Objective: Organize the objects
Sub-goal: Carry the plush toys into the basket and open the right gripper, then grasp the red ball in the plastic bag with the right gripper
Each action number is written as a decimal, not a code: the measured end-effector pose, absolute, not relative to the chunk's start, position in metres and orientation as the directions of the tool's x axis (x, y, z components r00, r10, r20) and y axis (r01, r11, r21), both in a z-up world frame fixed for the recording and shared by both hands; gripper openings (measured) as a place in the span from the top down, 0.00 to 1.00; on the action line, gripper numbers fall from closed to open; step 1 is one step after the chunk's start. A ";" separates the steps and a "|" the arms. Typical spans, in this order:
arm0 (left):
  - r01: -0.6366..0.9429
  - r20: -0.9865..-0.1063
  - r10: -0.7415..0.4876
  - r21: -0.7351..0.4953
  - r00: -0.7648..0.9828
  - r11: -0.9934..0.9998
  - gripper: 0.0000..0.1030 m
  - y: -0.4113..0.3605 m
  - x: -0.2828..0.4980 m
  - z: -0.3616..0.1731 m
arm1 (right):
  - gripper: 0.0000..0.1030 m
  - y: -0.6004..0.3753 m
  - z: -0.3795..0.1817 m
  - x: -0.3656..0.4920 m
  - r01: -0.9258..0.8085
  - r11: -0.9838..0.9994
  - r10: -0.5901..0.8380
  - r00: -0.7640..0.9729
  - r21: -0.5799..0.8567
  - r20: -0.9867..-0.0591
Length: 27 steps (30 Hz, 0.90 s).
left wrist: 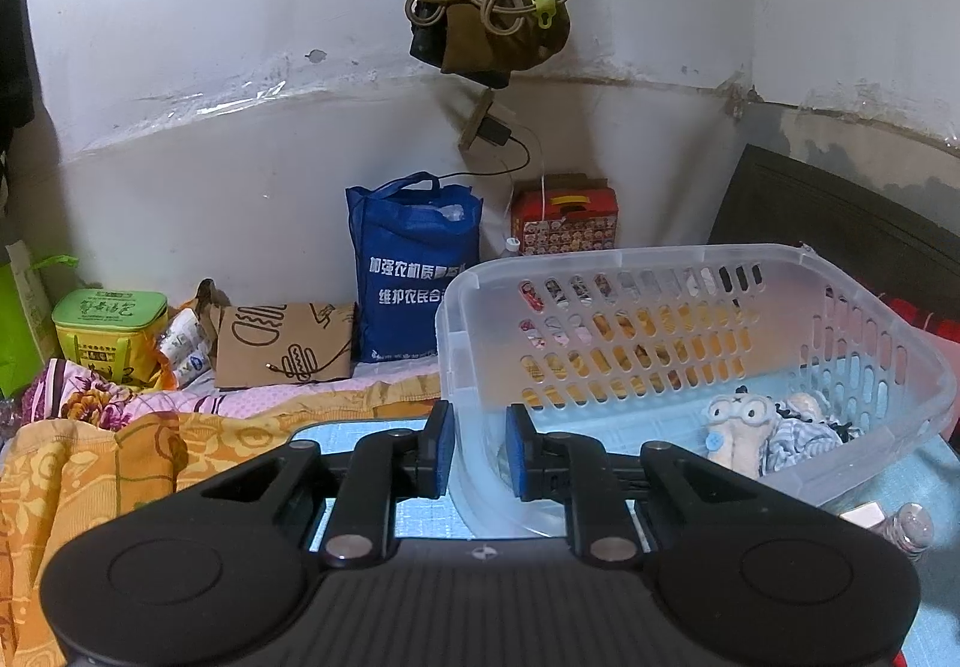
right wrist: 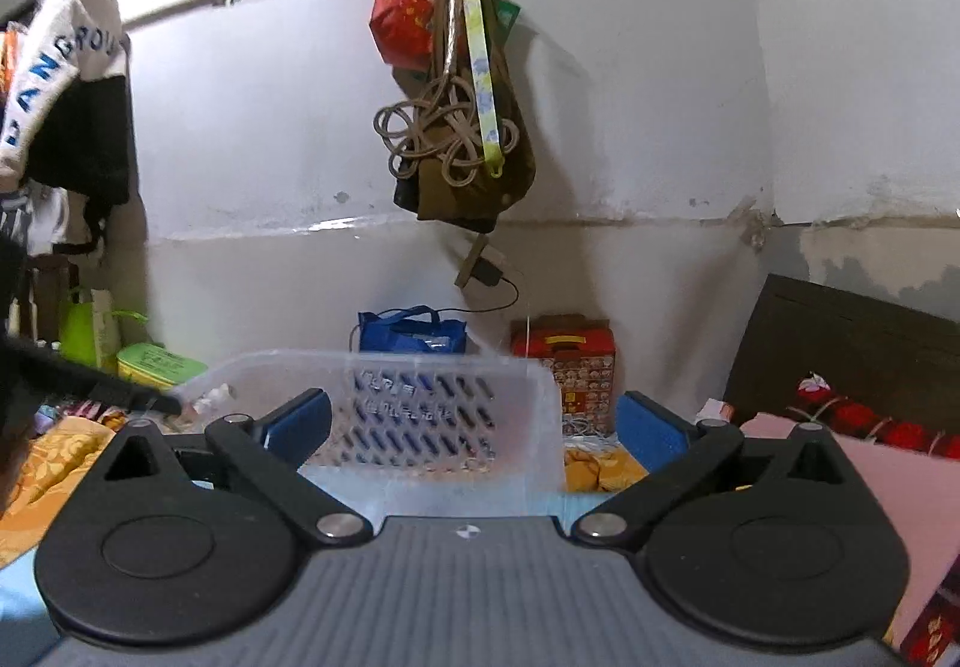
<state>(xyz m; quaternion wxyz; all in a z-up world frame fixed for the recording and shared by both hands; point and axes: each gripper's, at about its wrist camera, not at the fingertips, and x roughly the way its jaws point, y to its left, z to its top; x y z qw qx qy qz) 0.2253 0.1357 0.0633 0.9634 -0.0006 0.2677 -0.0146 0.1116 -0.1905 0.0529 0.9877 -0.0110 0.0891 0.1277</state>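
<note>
**Basket gripped at the rim, right side wide open**

The clear plastic basket (left wrist: pixel 690 343) is seen sitting on a light blue mat (left wrist: pixel 924 481) on the bed, and its near-left rim is clamped between the blue-padded fingers (left wrist: pixel 441 448) of the left gripper (left wrist: pixel 477 448), which are drawn in tight on the wall of it. Inside the basket, a small plush toy with big round eyes (left wrist: pixel 741 427) is lying next to a striped bit of cloth (left wrist: pixel 801 436), both near the right wall. Just outside the basket's near-right corner, a small glass jar (left wrist: pixel 912 526) can be made out on the mat.

From the right wrist view, the same basket (right wrist: pixel 420 397) is seen ahead, and the right gripper (right wrist: pixel 474 424) is held with its fingers (right wrist: pixel 300 421) spread wide, nothing between them.

Further back, a blue tote bag (left wrist: pixel 414 271), a red patterned box (left wrist: pixel 567 220) and a brown paper bag (left wrist: pixel 282 346) are lined up along the wall, with a green tin (left wrist: pixel 111 328) off to the left. A knotted rope and olive bag (left wrist: pixel 480 0) are hung above
</note>
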 end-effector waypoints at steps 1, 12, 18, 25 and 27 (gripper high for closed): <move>0.030 -0.516 -0.031 -0.011 0.856 0.999 0.80 0.137 0.225 0.063 | 0.00 -0.194 0.043 0.103 -0.260 0.966 0.257 0.949 0.009 -0.180; 0.016 -0.517 -0.007 0.013 0.856 1.000 0.79 0.133 0.226 0.062 | 0.24 -0.231 -0.024 0.120 -0.201 0.971 0.238 0.874 0.130 -0.424; 0.011 -0.516 0.002 0.023 0.857 1.000 0.79 0.131 0.226 0.062 | 0.33 -0.218 -0.026 0.144 -0.244 0.966 0.252 0.834 0.081 -0.491; 0.009 -0.512 0.017 0.047 0.859 0.999 0.79 0.127 0.225 0.060 | 0.50 -0.224 -0.037 0.142 -0.290 0.947 0.319 0.799 0.137 -0.509; 0.010 -0.510 0.021 0.058 0.860 0.998 0.79 0.126 0.225 0.060 | 0.50 -0.226 -0.036 0.136 -0.284 0.949 0.315 0.820 0.137 -0.478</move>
